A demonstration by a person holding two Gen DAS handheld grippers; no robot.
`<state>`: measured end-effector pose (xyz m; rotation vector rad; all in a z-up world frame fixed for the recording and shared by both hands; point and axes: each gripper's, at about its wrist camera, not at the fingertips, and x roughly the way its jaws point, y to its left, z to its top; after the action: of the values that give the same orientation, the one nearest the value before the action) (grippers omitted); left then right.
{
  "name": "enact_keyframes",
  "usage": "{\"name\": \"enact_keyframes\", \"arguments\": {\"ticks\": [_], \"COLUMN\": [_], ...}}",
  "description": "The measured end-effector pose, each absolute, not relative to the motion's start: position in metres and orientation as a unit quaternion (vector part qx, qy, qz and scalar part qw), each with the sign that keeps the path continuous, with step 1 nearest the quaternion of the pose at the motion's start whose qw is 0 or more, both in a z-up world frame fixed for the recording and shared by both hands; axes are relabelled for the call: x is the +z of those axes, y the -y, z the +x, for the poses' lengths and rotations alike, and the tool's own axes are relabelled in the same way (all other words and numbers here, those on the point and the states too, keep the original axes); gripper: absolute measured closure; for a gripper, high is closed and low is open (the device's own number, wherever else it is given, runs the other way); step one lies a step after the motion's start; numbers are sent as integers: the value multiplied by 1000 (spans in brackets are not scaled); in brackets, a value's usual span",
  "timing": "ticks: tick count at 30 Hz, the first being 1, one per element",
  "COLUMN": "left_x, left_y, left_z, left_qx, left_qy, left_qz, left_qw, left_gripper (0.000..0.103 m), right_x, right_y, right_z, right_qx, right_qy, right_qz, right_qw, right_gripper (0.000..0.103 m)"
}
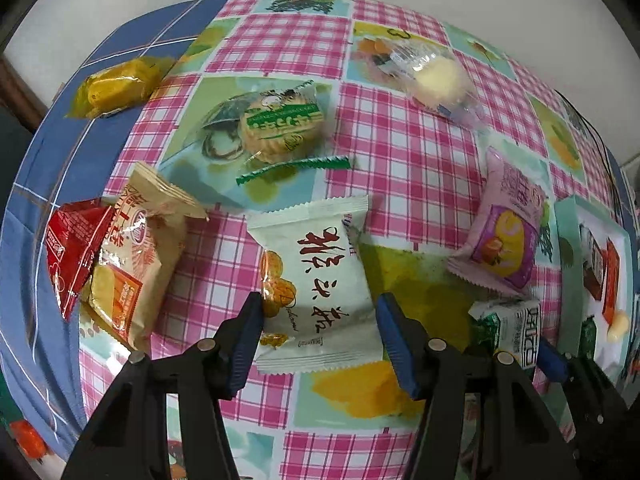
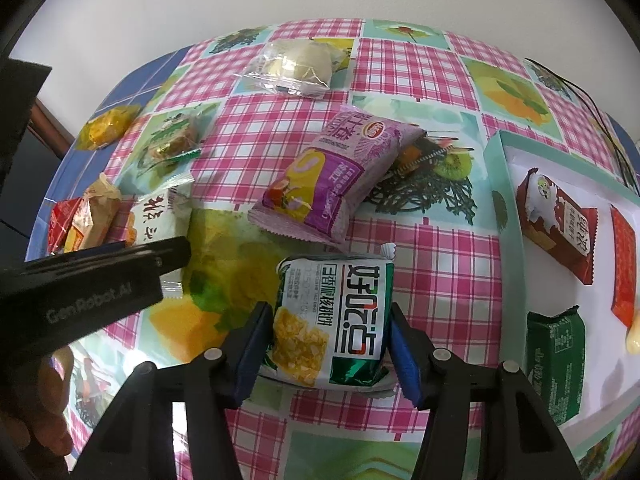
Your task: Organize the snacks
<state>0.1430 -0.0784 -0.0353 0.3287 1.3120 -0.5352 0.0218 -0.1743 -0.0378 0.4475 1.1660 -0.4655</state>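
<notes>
Pick-up step: left tool [image 1: 318, 322] closed on the white packet [image 1: 316, 280], right tool [image 2: 328, 344] closed on the green-and-white packet [image 2: 334, 314], both packets still on the surface [image 2: 420, 80]; next, seemingly, lift and carry to the tray [image 2: 496, 184].

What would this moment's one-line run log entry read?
left tool: pads on white packet | right tool: pads on green-white packet | tray: holds packets | both packets on table
</notes>
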Motion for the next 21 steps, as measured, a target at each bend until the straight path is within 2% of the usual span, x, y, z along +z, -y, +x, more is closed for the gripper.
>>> {"name": "enact_keyframes", "arguments": {"ticks": [12,21], "left_x": [-29,-31], "left_y": [85,87], "left_z": [161,167], "left_qx": [-222,-213], "left_qy": [-557,-555], "left_qz": [146,148], "left_qw": [787,791], "left_gripper": [41,40], "right_x": [-39,-40], "right_y": [173,174], "right_z": [24,23], "right_qx": [-216,-217], "right_qy": [-542,-542], "right_qz": [207,208], "right_qw": [785,785], "right_gripper": [44,44]}}
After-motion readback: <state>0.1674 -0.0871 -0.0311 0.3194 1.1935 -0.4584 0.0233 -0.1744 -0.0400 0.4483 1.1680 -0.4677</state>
